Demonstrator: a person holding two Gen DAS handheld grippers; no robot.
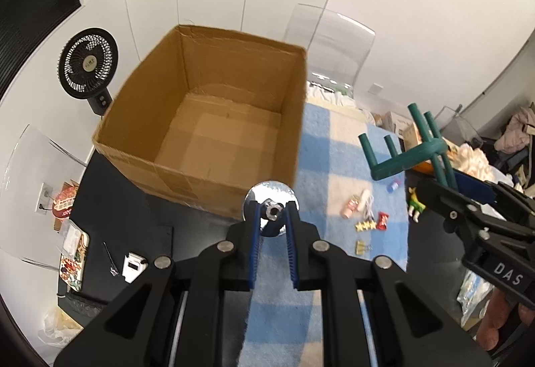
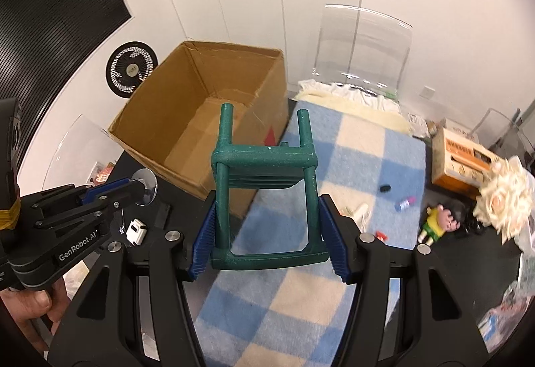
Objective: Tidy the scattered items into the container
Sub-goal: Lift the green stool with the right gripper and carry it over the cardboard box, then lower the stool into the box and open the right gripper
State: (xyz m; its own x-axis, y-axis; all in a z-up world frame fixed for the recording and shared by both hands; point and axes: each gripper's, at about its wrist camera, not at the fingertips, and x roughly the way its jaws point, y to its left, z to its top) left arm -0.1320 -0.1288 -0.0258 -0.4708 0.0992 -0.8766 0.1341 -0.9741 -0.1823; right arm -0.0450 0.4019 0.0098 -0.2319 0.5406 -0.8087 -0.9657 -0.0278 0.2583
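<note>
Left wrist view: left gripper (image 1: pixel 272 211) is clamped on a shiny chrome disc (image 1: pixel 270 200) with a central hub, held in the air just before the near wall of the open cardboard box (image 1: pixel 204 113). The box stands on the black table (image 1: pixel 110 200) at its far left part, its inside showing only bare cardboard. Beside the box a blue-and-cream checked blanket (image 1: pixel 321 139) covers the table toward its right edge. On the blanket lie a small pink bottle (image 1: pixel 350 208), a strip of gold stars (image 1: pixel 365 226), a red wrapper (image 1: pixel 383 221), yellow binder clips (image 1: pixel 362 247) and a small blue-and-pink capsule (image 1: pixel 394 185); a toy figure (image 1: pixel 415 204) in green and yellow lies just off the blanket's right edge. Right gripper (image 1: pixel 448 179) enters from the right, holding a green toy chair (image 1: pixel 411 149) above the blanket. A black fan (image 1: pixel 87 61) stands behind the box. Right wrist view: right gripper (image 2: pixel 267 233) has its blue pads closed against the sides of the green toy chair (image 2: pixel 264 186), legs pointing away toward the box (image 2: pixel 204 119). Left gripper (image 2: pixel 132 183) holds the disc (image 2: pixel 145 186) near the box's front wall. A white toy car (image 2: pixel 136 231) sits on the table near its left edge.
</note>
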